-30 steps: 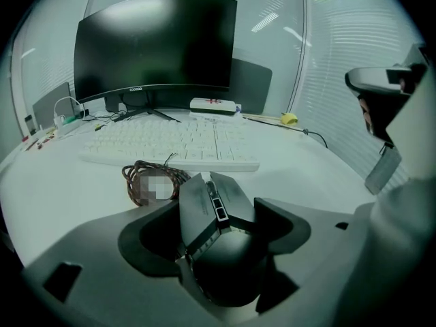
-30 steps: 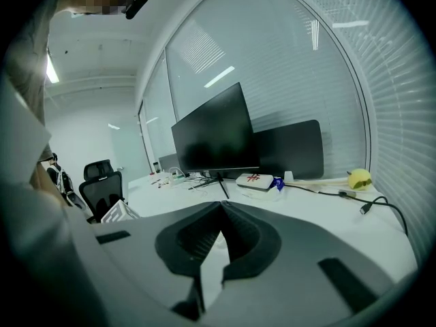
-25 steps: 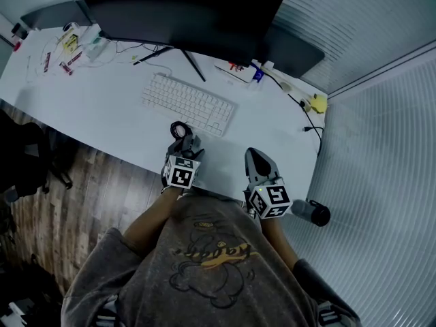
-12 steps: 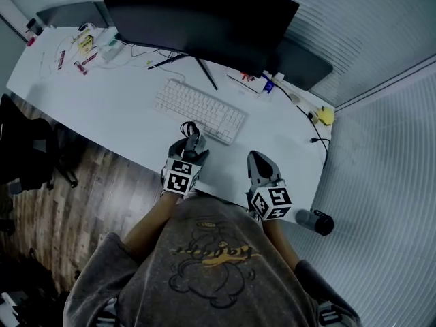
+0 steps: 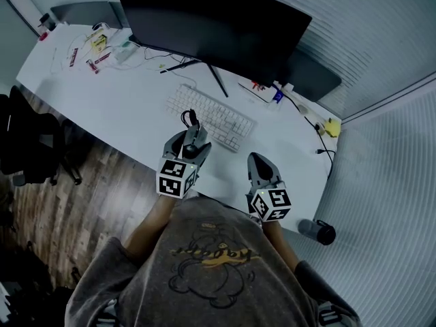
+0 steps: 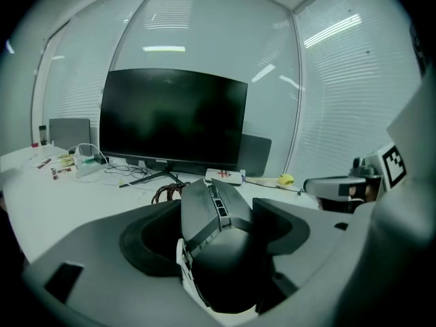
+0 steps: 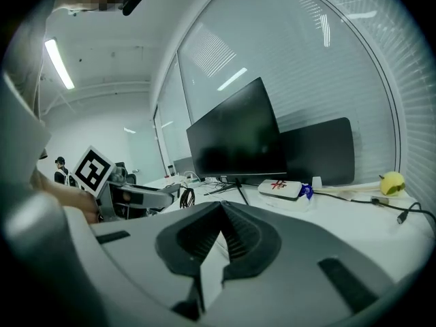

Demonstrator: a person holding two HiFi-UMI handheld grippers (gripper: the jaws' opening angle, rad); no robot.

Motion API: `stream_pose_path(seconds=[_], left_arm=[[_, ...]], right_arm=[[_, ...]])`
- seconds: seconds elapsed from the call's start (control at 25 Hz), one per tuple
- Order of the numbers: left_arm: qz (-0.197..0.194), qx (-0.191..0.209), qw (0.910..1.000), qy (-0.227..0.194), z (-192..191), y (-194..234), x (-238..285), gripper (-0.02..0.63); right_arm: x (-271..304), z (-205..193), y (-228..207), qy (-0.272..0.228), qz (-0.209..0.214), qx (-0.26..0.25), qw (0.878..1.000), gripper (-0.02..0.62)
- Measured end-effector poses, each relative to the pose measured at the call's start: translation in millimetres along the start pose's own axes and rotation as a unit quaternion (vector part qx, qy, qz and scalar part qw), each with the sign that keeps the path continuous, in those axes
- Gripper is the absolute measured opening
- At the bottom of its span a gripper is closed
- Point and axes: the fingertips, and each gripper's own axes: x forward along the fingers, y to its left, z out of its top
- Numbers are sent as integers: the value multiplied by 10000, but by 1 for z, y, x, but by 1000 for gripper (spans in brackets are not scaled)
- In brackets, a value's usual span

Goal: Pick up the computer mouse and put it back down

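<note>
Clamping computer mouse (image 6: 216, 251) between jaws, left gripper (image 5: 193, 138) near keyboard (image 5: 212, 118) edge.

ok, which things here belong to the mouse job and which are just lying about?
In the job: computer mouse, clamped in the jaws of the left gripper.

Lying about: keyboard, monitor, white box, yellow object, dark bottle. The right gripper is empty, jaws together.

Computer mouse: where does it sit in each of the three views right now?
Head view: computer mouse at centre, held in the left gripper.
Left gripper view: bottom centre, clamped between the jaws.
Right gripper view: cannot make it out; the left gripper shows at left.
Shared landmark: the black monitor.
</note>
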Motion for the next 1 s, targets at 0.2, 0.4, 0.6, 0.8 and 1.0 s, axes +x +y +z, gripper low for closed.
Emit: stream_pose_path(seconds=[0.2,0.4,0.6,0.8,1.0], left_arm=[[120,-74,9992,-368,27,11,-21,334],[325,-147,9975,-606,39,24,-43,334],[588,-266,9950,-767,43,40,-65,334],[835,-382,9921,-859,44,57,-84,334],[1063,-430,9890,-939,46,72,-99,334]], right_arm=[[11,8,9,-89,145,13,9999,6],[21,11,17,-77,298,-34,9995,6],[34,13,30,-32,509,-107,9986,6],[48,13,47,17,743,-174,9971,6],[61,12,61,69,947,-216,9952,6]])
